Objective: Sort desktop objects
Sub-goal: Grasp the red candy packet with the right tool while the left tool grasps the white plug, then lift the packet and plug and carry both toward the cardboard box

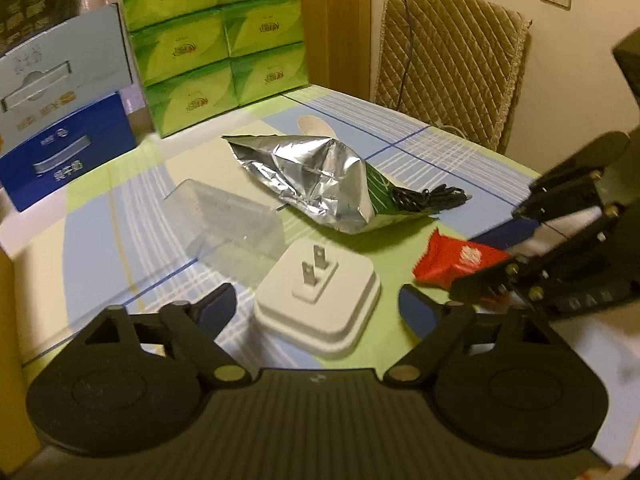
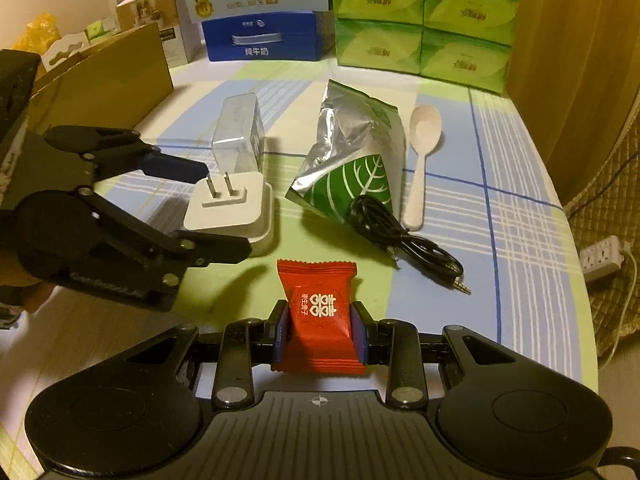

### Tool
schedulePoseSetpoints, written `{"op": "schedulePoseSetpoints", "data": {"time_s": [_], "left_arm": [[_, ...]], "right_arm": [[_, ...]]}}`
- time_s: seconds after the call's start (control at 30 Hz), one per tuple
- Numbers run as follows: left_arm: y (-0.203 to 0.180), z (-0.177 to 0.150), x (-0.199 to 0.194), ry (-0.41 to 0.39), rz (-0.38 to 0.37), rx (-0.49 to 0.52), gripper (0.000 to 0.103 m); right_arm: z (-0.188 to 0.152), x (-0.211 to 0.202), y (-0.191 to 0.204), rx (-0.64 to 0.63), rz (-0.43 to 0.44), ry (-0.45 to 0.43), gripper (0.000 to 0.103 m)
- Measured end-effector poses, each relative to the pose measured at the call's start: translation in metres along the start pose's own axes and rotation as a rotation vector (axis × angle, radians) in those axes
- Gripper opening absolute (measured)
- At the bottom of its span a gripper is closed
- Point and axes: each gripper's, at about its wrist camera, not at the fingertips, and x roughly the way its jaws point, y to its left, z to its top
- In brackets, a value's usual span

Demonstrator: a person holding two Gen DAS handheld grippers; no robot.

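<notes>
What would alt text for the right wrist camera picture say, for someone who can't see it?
The right gripper clamps a red candy packet between its fingers above a checked tablecloth. To its left, the left gripper straddles a white plug adapter. Behind lie a foil bag, black cable and white spoon.

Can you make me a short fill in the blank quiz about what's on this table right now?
1. The right gripper grips a ____ candy packet.
2. The white charger lies with its prongs pointing ____.
3. The black cable rests partly on the ____ bag.
4. The white ____ lies beside that bag.

Missing words: red; up; foil; spoon
</notes>
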Motion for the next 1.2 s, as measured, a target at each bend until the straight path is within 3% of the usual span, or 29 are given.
{"op": "schedulePoseSetpoints", "data": {"time_s": [0.1, 0.2, 0.3, 0.5, 0.7, 0.83, 0.93, 0.97, 1.03, 1.1, 1.2], "left_arm": [[0.003, 0.0, 0.009, 0.01, -0.018, -0.014, 0.078], [0.002, -0.005, 0.012, 0.032, -0.019, -0.007, 0.067], [-0.002, -0.009, 0.007, 0.039, -0.019, -0.006, 0.063], [-0.004, -0.017, -0.01, 0.089, 0.027, -0.084, 0.063], [-0.011, -0.041, -0.048, 0.136, 0.1, -0.191, 0.063], [-0.022, -0.062, -0.079, 0.134, 0.174, -0.19, 0.063], [-0.026, -0.077, -0.093, 0.125, 0.189, -0.211, 0.063], [-0.027, -0.081, -0.097, 0.123, 0.185, -0.22, 0.063], [-0.028, -0.088, -0.101, 0.116, 0.191, -0.225, 0.063], [-0.03, -0.093, -0.104, 0.102, 0.198, -0.213, 0.063], [-0.026, -0.095, -0.107, 0.084, 0.196, -0.223, 0.072]], "right_arm": [[-0.001, 0.0, -0.001, 0.007, -0.006, -0.001, 0.03], [0.0, 0.0, 0.001, 0.007, -0.013, 0.001, 0.03], [0.001, 0.0, 0.0, 0.02, -0.015, 0.005, 0.03], [-0.004, -0.009, 0.003, 0.084, -0.003, 0.004, 0.03], [-0.021, -0.031, 0.034, 0.098, 0.02, -0.03, 0.03], [-0.042, -0.039, 0.056, 0.094, -0.004, -0.05, 0.03], [-0.051, -0.04, 0.068, 0.07, -0.037, -0.079, 0.03], [-0.052, -0.04, 0.071, 0.063, -0.038, -0.087, 0.032], [-0.054, -0.039, 0.075, 0.055, -0.043, -0.095, 0.046], [-0.057, -0.04, 0.079, 0.049, -0.064, -0.106, 0.054], [-0.061, -0.038, 0.085, 0.026, -0.089, -0.107, 0.055]]}}
